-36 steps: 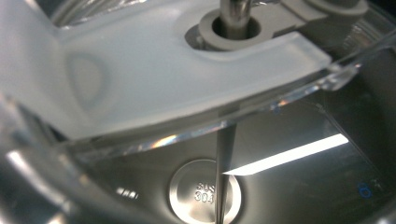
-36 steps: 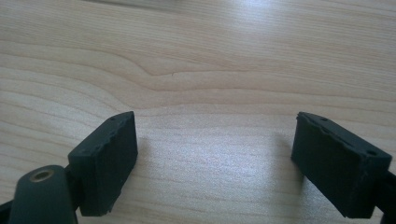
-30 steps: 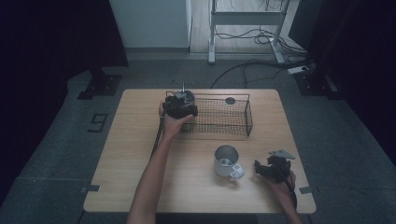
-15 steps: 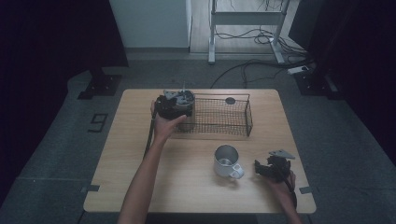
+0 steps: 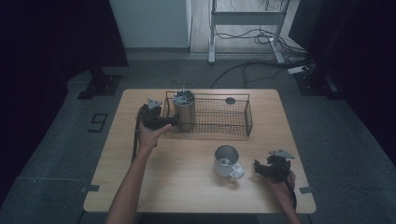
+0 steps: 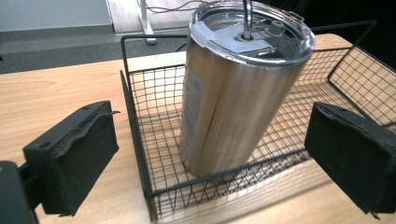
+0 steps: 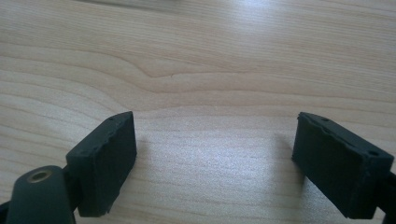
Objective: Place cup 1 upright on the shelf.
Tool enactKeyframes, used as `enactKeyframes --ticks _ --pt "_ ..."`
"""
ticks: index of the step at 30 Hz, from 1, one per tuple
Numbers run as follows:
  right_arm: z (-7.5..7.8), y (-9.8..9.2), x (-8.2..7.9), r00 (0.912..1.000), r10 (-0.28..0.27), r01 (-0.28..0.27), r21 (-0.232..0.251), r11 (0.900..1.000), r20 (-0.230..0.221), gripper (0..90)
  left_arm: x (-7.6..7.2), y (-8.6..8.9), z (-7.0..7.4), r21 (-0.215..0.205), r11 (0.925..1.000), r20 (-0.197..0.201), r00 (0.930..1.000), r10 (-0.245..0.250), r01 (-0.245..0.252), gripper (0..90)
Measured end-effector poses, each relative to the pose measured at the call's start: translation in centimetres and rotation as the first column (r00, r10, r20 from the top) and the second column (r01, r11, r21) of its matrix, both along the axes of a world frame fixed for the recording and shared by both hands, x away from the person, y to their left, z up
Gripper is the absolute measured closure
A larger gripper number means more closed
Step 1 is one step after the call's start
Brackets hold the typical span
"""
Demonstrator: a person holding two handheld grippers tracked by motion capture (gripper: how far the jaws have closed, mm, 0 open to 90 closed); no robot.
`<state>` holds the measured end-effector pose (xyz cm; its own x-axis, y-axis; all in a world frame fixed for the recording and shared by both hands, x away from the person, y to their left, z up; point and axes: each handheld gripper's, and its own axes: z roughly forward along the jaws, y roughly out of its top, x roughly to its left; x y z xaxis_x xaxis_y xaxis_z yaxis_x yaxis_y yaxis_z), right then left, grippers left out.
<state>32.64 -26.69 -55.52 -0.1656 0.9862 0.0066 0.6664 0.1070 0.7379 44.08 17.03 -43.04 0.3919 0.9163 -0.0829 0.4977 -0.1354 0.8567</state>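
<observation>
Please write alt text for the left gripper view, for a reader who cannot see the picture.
A tall brushed-steel tumbler with a clear plastic lid stands upright inside a black wire mesh basket on a light wooden table. The open left gripper faces it, its two black padded jaws spread wide and touching nothing.

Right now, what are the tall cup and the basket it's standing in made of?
The tall cup looks like brushed steel: a dull silver sheen with soft streaks of light down its side. Its lid seems to be clear plastic, since you can see through it. The basket looks like thin metal wire with a black coating, woven in a grid.
</observation>
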Motion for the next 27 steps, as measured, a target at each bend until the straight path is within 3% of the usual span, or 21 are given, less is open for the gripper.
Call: enactKeyframes --ticks 6,16,27 --pt "0.0 0.1 0.0 0.9999 -0.011 0.011 0.003 1.000 0.000 13.2 -1.9 0.8 -0.1 -0.007 0.9993 0.005 0.9993 -0.037 0.037 2.9" --pt "0.0 0.1 0.0 0.9999 -0.015 0.015 0.003 1.000 -0.001 13.1 -5.9 3.2 -2.6 -0.010 0.9983 -0.006 0.9983 -0.058 0.058 3.8" --pt "0.0 0.1 0.0 0.9999 -0.016 0.016 0.003 1.000 -0.001 13.1 -9.1 5.4 -5.3 0.004 0.9977 -0.032 0.9972 -0.067 0.067 4.2"
